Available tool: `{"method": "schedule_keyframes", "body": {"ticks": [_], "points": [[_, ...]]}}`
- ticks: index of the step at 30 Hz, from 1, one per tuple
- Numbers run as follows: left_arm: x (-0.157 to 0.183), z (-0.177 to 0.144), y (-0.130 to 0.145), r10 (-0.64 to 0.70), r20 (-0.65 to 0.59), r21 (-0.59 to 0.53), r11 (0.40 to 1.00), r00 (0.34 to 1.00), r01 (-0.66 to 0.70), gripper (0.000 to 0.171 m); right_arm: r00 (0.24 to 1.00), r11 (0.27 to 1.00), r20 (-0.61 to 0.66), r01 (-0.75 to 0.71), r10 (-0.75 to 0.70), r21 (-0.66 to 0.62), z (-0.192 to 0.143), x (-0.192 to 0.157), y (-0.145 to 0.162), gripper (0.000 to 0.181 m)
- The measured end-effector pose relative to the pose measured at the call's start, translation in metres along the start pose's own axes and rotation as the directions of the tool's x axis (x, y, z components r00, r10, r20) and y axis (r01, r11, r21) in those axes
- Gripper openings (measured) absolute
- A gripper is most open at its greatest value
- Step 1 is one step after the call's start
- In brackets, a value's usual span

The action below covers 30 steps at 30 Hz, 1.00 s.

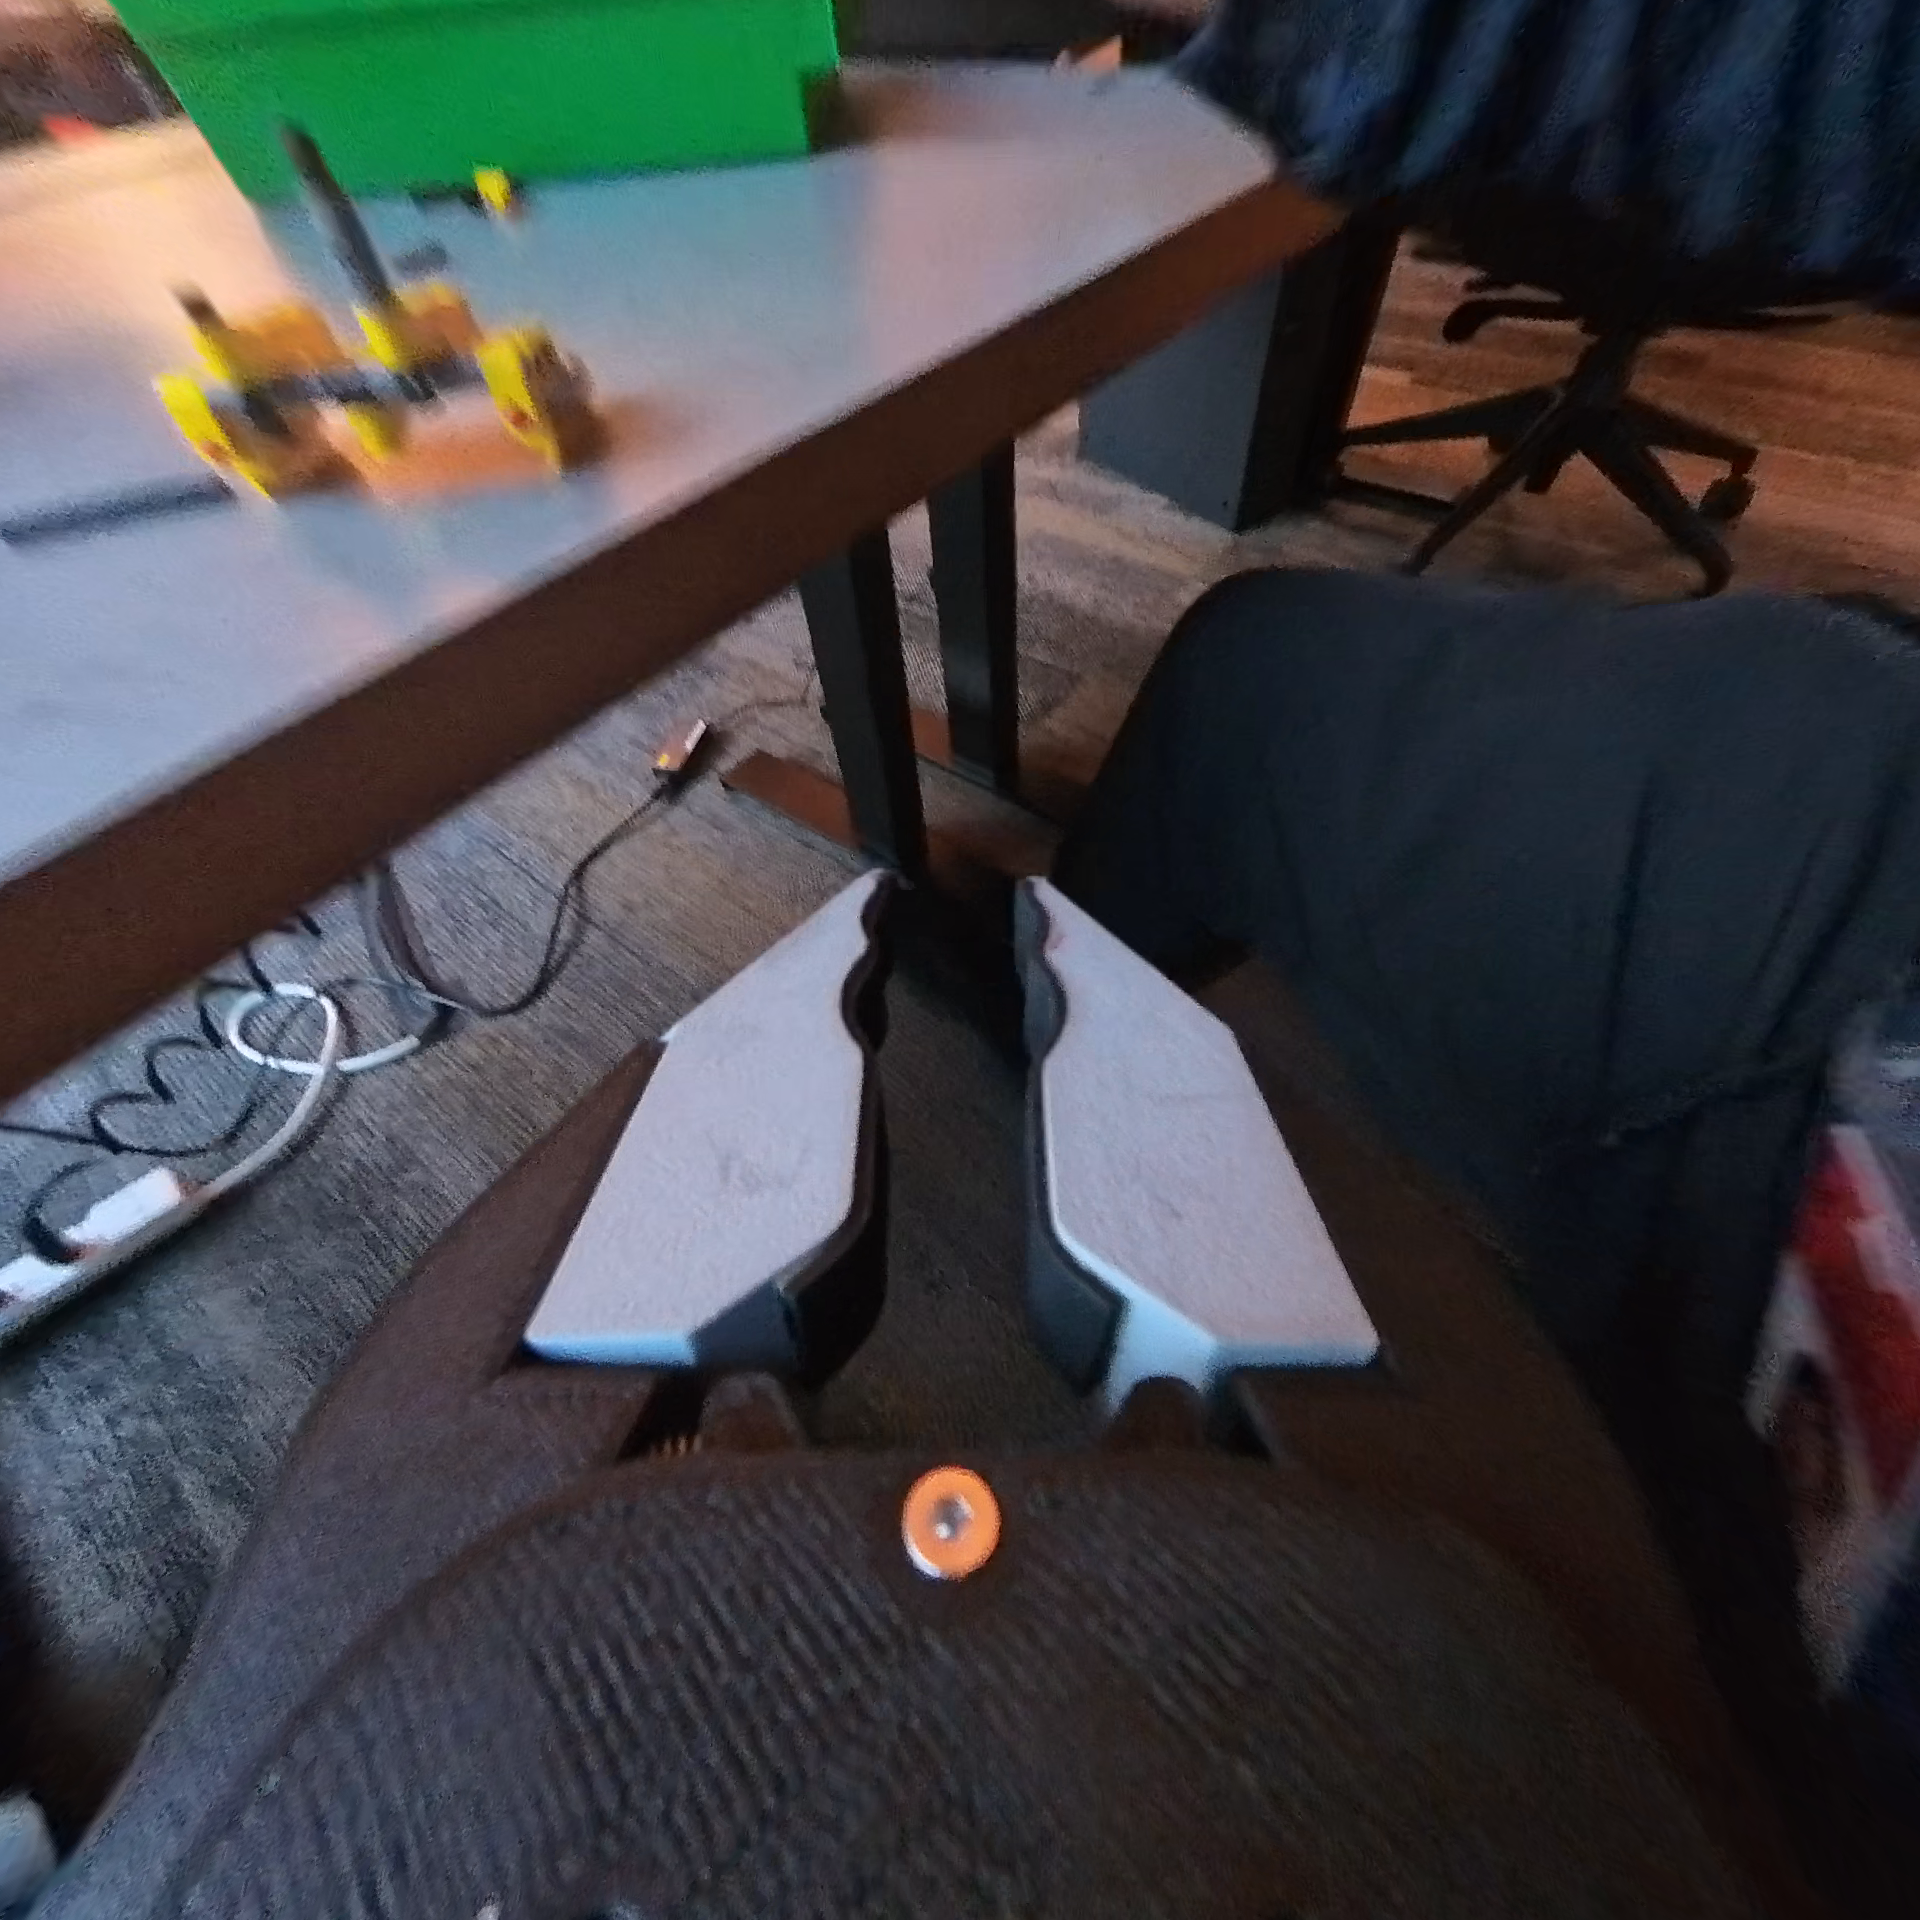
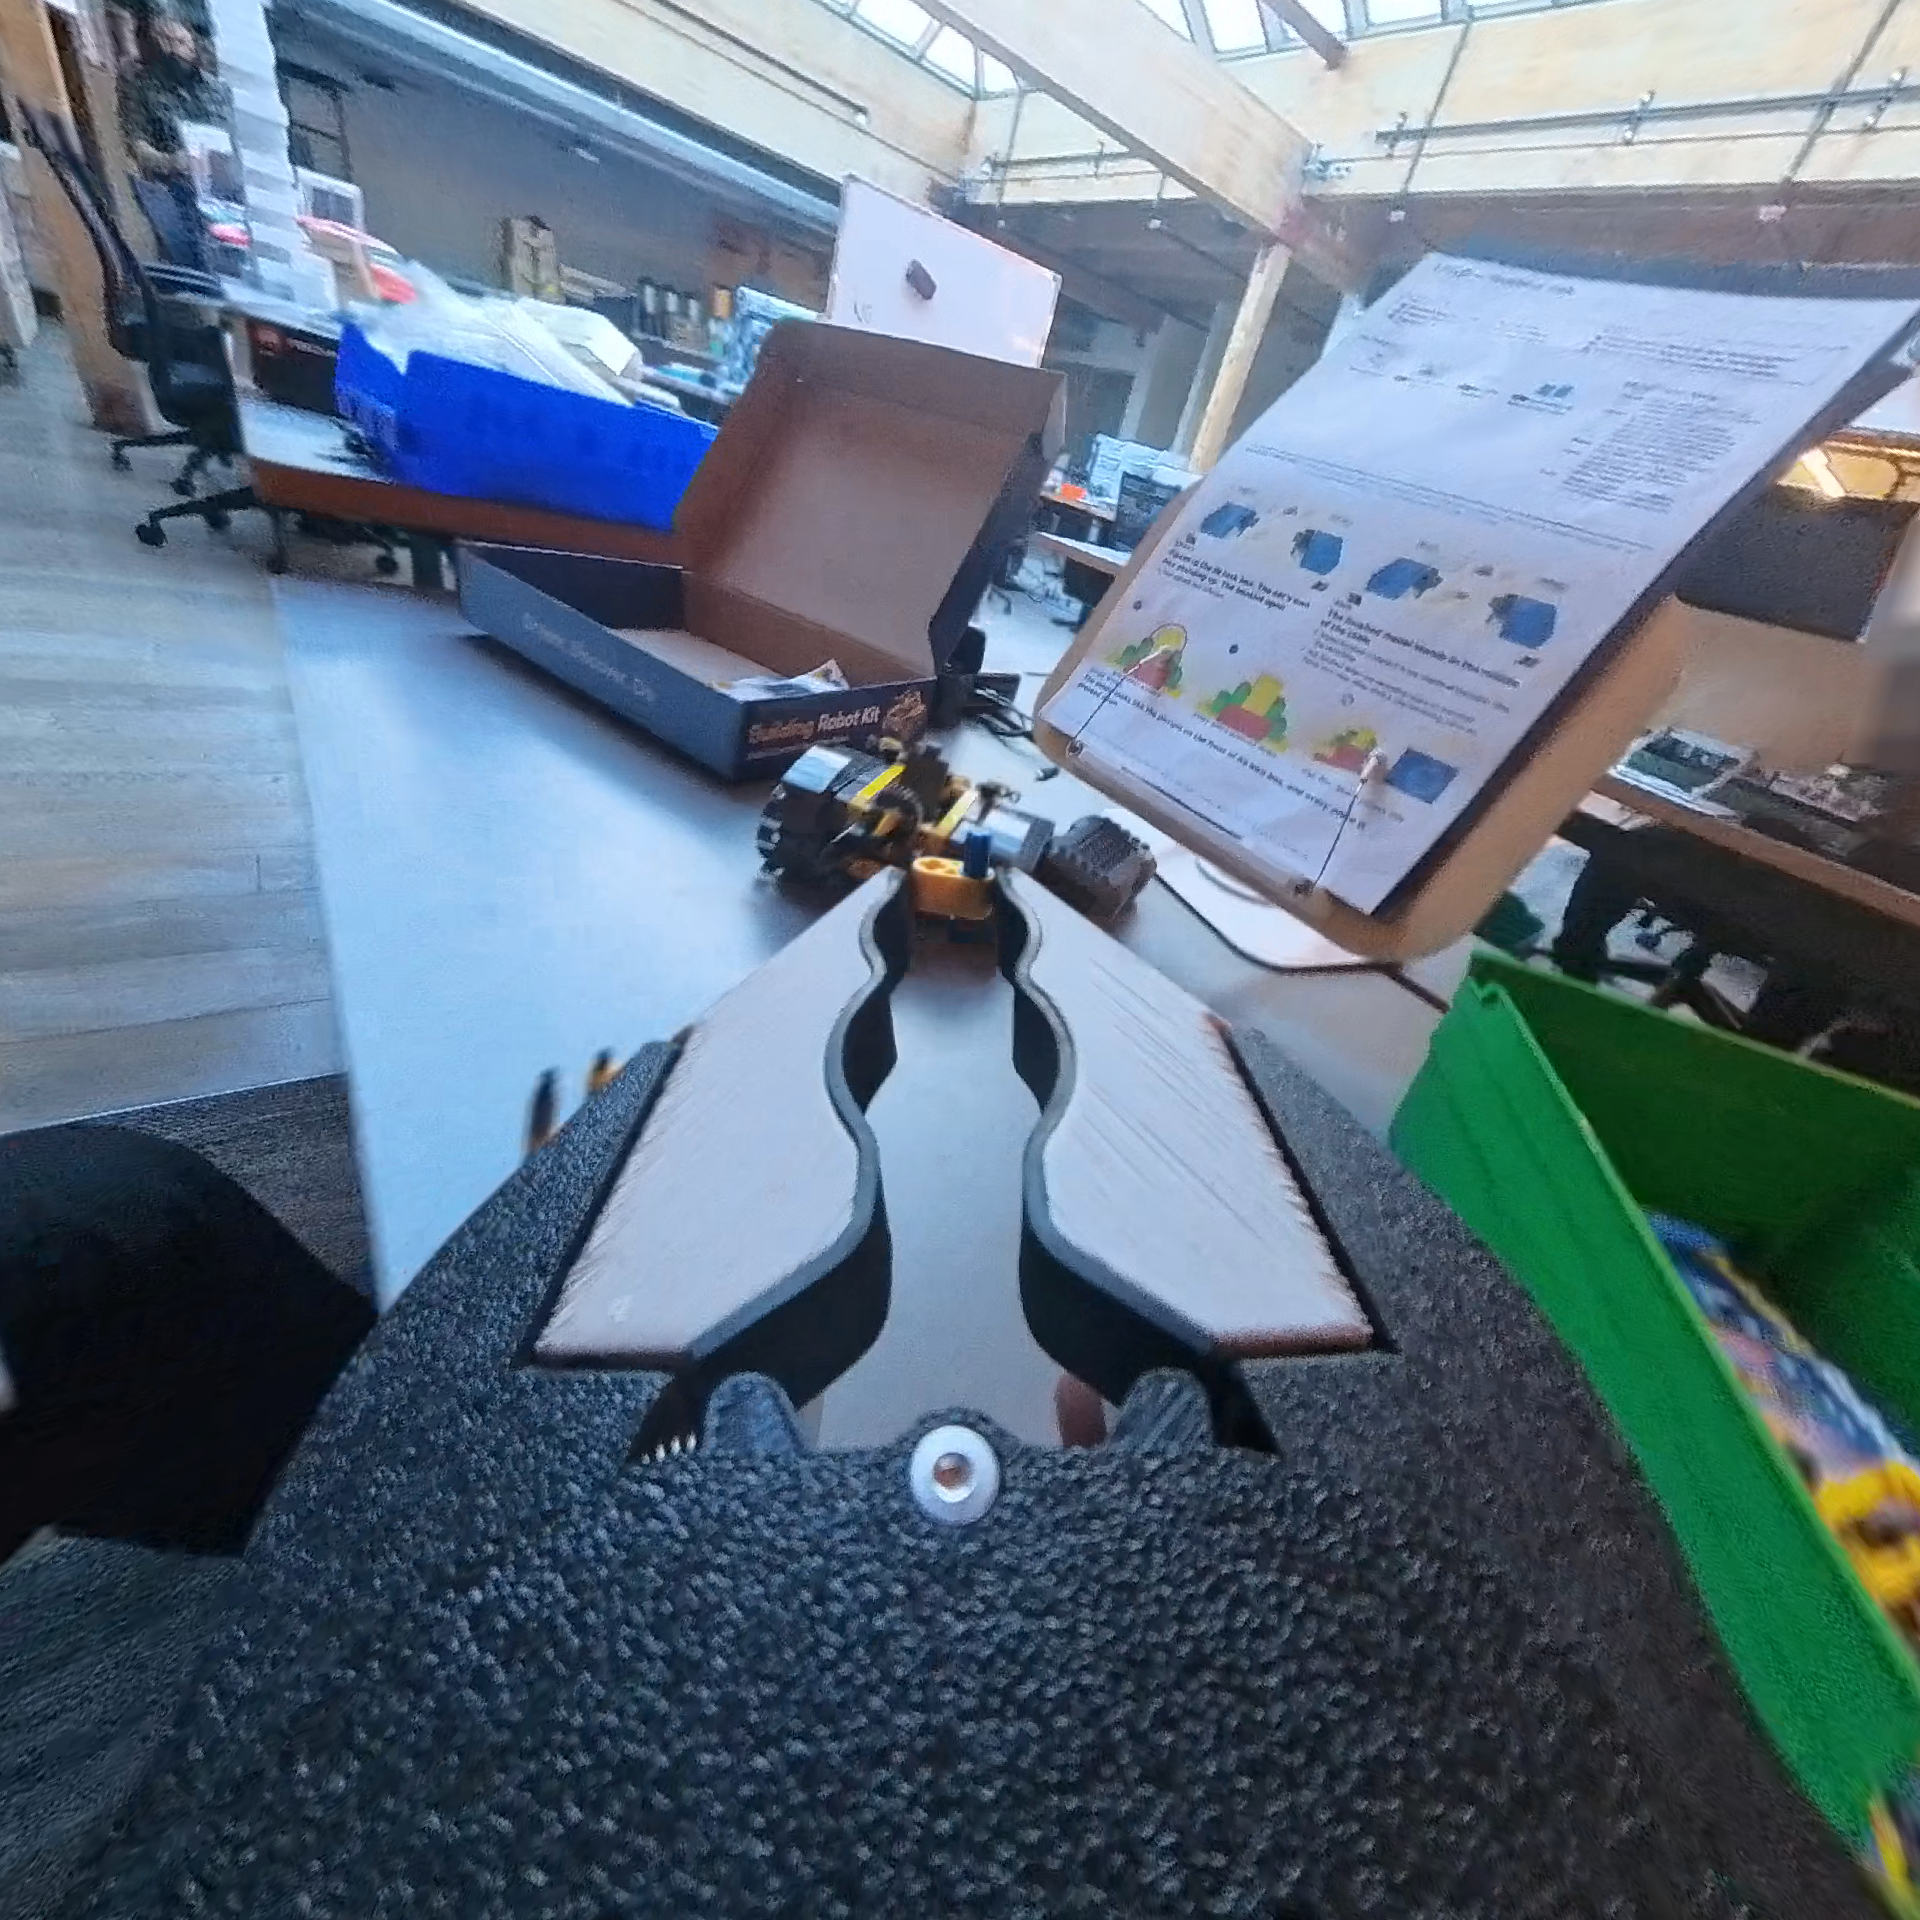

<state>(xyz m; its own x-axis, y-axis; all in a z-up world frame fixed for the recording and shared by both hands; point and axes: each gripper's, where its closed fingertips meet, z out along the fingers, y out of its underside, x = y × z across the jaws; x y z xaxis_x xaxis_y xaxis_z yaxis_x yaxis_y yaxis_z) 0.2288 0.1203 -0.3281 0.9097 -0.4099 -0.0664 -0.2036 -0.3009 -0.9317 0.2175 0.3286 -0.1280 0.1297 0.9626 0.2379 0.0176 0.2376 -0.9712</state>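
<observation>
My left gripper (image 1: 951,894) hangs below the table (image 1: 727,343) edge, jaws spread, empty. Right gripper (image 2: 951,899) is over the tabletop w/ jaws apart, tips flanking the near yellow end of the toy vehicle (image 2: 935,821), straight ahead; can't tell if touching

Open-plan workshop/office space. Evidence: rows of work tables (image 2: 499,831), rolling office chairs (image 2: 187,416), whiteboard (image 2: 935,281) farther back, timber beams (image 2: 1143,94) and skylights overhead. On the near table: brick-built robot model (image 2: 883,821), open kit box (image 2: 810,582), instruction sheet on stand (image 2: 1455,582). Cables and power strip (image 1: 114,1236) on carpet.
</observation>
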Motion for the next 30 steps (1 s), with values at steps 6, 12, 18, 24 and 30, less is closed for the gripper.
{"method": "schedule_keyframes", "body": {"ticks": [6,12,18,24,30], "points": [[-0.071,-0.001,-0.092,-0.001,-0.055,0.16,0.987,0.998,0.009,0.026,0.995,1.0,0.102,-0.006,0.004,0.024,0.084,0.04,-0.001,0.012],[-0.183,0.03,-0.165,0.076,0.005,0.239,0.968,0.997,-0.075,0.024,0.975,0.993,0.202,-0.079,0.094,-0.082,0.153,0.055,0.038,0.012],[-0.257,0.096,-0.222,0.124,0.008,0.311,0.943,0.992,-0.121,0.025,0.943,0.961,0.285,-0.095,0.17,-0.258,0.171,0.042,0.088,0.012],[-0.29,0.153,-0.257,0.08,-0.098,0.397,0.917,0.992,-0.035,0.032,0.975,0.971,0.162,-0.12,0.155,-0.207,0.162,0.061,0.091,0.013],[-0.267,0.14,-0.25,0.134,-0.089,0.452,0.888,0.987,-0.08,0.031,0.981,0.987,0.161,-0.091,0.111,-0.131,0.161,0.054,0.079,0.012]]}}
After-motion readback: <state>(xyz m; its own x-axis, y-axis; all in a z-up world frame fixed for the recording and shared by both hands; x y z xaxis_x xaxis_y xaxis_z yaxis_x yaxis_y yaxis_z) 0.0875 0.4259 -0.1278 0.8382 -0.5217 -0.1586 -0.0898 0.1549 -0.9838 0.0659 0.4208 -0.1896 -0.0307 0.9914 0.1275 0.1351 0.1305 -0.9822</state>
